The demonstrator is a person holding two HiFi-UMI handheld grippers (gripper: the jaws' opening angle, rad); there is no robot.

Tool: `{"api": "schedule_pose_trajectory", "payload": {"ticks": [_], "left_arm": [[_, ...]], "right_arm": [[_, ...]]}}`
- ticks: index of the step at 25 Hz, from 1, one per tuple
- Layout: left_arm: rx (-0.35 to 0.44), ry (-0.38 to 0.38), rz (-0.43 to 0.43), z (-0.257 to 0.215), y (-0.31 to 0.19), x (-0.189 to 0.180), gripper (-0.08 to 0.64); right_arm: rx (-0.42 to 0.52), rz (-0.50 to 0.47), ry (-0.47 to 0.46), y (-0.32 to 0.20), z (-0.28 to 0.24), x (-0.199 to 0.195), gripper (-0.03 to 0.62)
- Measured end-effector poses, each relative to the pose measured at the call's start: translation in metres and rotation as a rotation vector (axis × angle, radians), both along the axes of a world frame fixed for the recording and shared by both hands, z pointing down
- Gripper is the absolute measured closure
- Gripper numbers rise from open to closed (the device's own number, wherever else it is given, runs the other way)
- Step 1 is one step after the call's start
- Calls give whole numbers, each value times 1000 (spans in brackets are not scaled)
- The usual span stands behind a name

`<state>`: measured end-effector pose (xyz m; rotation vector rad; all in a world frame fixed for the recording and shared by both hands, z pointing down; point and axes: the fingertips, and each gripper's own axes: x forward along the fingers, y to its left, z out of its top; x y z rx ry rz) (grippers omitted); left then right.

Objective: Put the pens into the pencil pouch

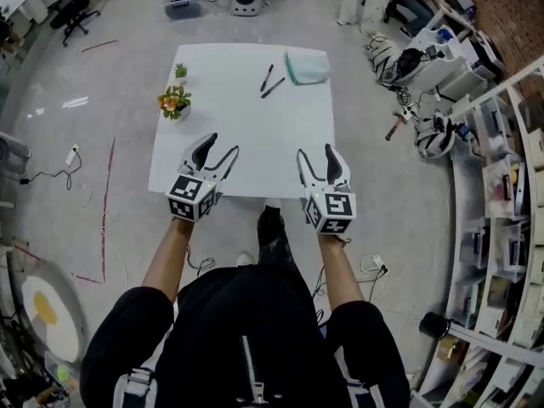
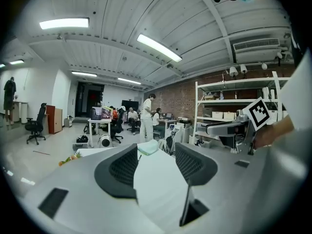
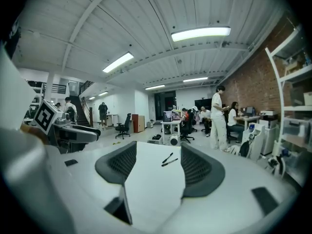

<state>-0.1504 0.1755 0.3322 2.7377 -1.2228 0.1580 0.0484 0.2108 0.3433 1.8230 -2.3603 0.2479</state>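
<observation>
The task has not started. The left claw (image 1: 223, 144) and the right claw (image 1: 315, 151) both hover over the near edge of the white rectangular surface (image 1: 246, 143), each spread wide and empty. The two black pens (image 1: 267, 77) lie side by side near the far edge, just left of the pale green fabric pencil pouch (image 1: 306, 68) at the far right corner. The next move probably calls for a long forward reach and a pinch across one slim barrel. The right gripper view frames the pens between its jaws, whereas the left gripper view catches the pouch. Only the head view shows the small pot of orange flowers (image 1: 173, 101) by the left edge.
</observation>
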Motion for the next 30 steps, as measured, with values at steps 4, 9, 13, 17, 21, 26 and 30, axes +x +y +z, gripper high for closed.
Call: {"api": "schedule_pose_trajectory", "payload": {"ticks": [4, 9, 13, 17, 21, 26, 30], "left_arm": [[-5, -5, -22, -1, -48, 13, 313], [-14, -5, -70, -3, -112, 32, 313], [-11, -14, -97, -9, -156, 46, 313], [-18, -31, -116, -22, -188, 57, 313], [-6, -31, -122, -16, -212, 60, 313], [-46, -39, -119, -9, -231, 59, 313], [-70, -32, -95, 4, -245, 58, 313]], "right_arm": [[-8, -27, -1, -55, 3, 13, 311], [-19, -67, 1, -127, 0, 35, 311], [-6, -97, 14, -179, -3, 52, 311], [-12, -126, 13, -217, -2, 58, 311], [-23, -143, 18, -240, 7, 59, 311], [-51, -140, 20, -258, 19, 56, 311], [-78, -122, 24, -264, 24, 54, 311]]}}
